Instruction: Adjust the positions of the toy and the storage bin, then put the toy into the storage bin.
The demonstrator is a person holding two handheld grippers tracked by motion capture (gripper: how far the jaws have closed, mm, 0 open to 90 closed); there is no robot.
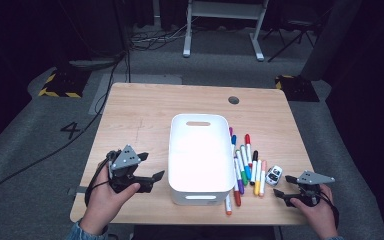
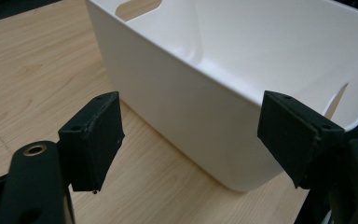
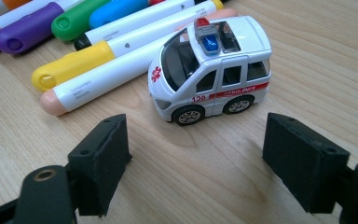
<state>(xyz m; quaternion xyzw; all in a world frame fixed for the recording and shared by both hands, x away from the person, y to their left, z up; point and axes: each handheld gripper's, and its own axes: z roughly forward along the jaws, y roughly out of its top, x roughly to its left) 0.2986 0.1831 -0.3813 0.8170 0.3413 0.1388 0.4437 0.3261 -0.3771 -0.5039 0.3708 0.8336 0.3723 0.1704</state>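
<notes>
**Two spread tools flank the white bin, a toy ambulance in front of the right one**

The wooden counter (image 1: 145, 107) carries everything. A white plastic bin (image 1: 200, 150) stands upright near its middle, with a slot handle in its far wall and another in its near wall.

To the right of the bin lies a loose row of markers (image 1: 245, 165), side by side and roughly parallel, with caps in red, blue, green, purple, black, yellow, peach and orange. The nearest one pokes out past the bin's near corner.

The left tool (image 1: 152, 176) sits in the person's left hand just beside the bin's left wall, near its front corner, and points toward that wall. In the left gripper view its jaws stand apart with nothing between them; the bin (image 2: 242, 84) fills the space beyond, close to the jaw tips but apart from them.

The right tool (image 1: 284, 186) is held low near the counter's right front edge, well apart from the bin. Its jaws are spread wide and hold nothing.

The smallest thing, a white toy ambulance (image 3: 212, 70), stands on its wheels just ahead of the right tool's jaws, centred on the gap between them but beyond the tips. It rests just beside the peach-capped marker (image 3: 121, 77).
</notes>
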